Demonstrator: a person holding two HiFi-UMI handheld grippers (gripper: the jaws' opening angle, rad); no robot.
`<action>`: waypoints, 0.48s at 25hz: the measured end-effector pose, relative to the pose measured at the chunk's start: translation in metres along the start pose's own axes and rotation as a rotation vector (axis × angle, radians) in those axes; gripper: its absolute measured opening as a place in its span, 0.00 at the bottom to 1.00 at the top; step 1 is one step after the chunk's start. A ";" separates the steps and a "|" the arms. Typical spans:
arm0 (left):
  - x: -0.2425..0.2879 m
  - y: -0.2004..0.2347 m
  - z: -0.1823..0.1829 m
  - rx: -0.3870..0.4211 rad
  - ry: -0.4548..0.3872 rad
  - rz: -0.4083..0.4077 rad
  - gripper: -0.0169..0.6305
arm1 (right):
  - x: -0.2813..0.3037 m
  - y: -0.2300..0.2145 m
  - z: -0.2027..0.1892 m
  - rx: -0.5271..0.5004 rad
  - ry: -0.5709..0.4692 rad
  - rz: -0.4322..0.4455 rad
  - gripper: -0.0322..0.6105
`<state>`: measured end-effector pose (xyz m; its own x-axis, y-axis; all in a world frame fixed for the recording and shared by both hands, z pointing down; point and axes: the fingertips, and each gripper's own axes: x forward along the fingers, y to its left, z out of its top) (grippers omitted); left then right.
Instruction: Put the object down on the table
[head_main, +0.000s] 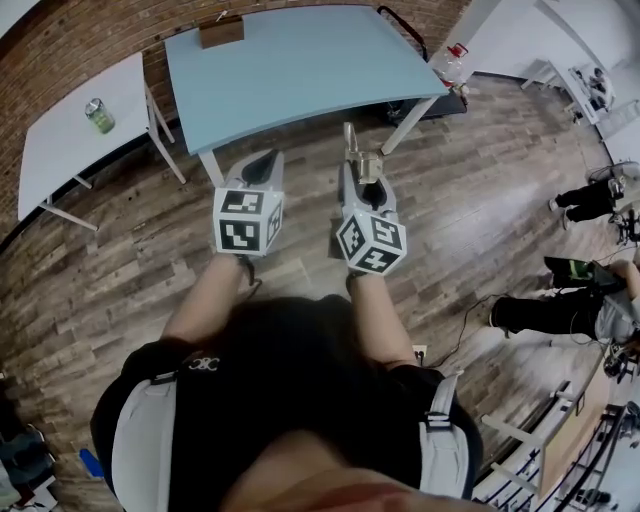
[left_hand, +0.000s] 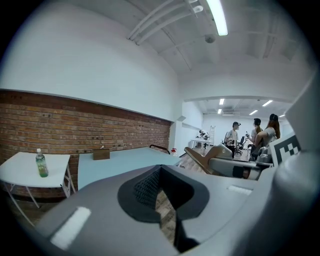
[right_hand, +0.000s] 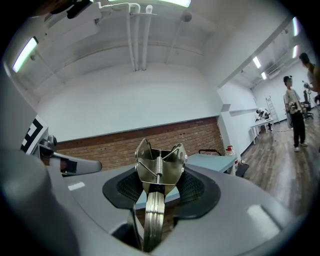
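My right gripper (head_main: 366, 182) is shut on a shiny metal spring tool (head_main: 361, 160), which sticks out ahead of the jaws over the wooden floor, just short of the light blue table (head_main: 300, 60). In the right gripper view the tool (right_hand: 158, 167) stands upright between the pads (right_hand: 192, 186), with its coil spring and two folded wings facing the camera. My left gripper (head_main: 258, 172) hangs beside it on the left, about level with it. Its jaws stand almost together, with only a thin slit of floor between them and nothing held (left_hand: 162, 200).
A small wooden box (head_main: 221, 32) sits at the blue table's far edge. A white table (head_main: 60, 130) on the left carries a green bottle (head_main: 99, 115). A water bottle (head_main: 450, 62) stands by the blue table's right corner. People (head_main: 585, 200) are at the right.
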<state>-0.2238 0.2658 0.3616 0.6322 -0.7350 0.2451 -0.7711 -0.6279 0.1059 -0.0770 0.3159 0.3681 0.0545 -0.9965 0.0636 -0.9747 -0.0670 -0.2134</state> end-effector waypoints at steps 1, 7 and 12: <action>-0.001 0.003 0.000 0.000 0.002 -0.004 0.03 | 0.000 0.003 -0.003 0.005 0.002 -0.004 0.35; -0.002 0.009 -0.002 -0.002 0.011 -0.019 0.03 | 0.002 0.010 -0.009 0.007 0.012 -0.015 0.35; -0.003 0.022 -0.011 -0.024 0.027 -0.012 0.03 | 0.008 0.015 -0.011 -0.001 0.016 -0.016 0.35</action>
<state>-0.2434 0.2575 0.3737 0.6396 -0.7198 0.2698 -0.7651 -0.6302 0.1323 -0.0933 0.3074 0.3763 0.0667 -0.9944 0.0822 -0.9738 -0.0828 -0.2116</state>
